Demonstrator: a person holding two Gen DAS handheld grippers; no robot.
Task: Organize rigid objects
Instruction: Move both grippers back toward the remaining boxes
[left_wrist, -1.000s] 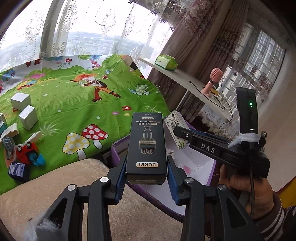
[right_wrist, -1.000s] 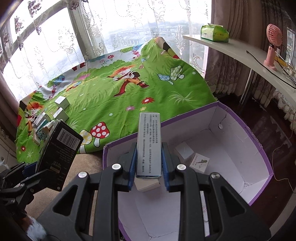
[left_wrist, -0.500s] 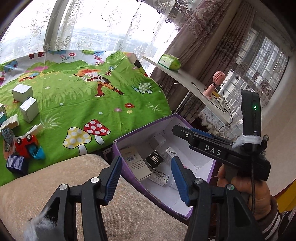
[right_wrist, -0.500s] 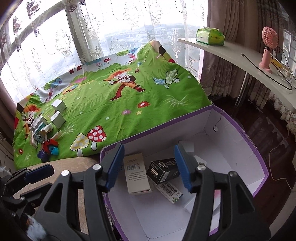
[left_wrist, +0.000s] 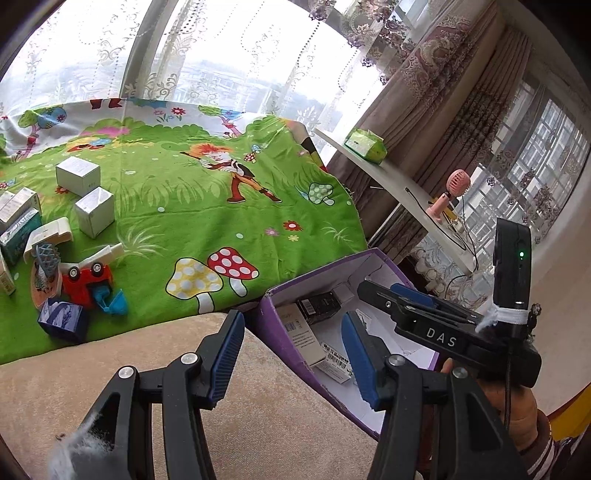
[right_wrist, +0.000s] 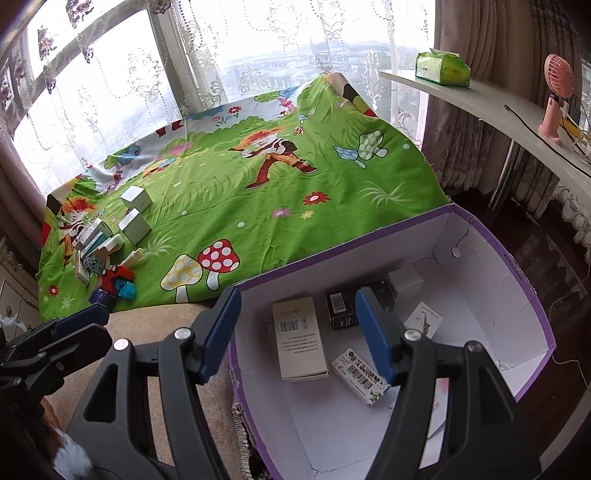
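Both the left gripper (left_wrist: 291, 352) and right gripper (right_wrist: 297, 334) gape empty over the purple box (right_wrist: 532, 291), while ahead and left of the fingers light, stiff cartons (left_wrist: 94, 216) await pinching across flat sides
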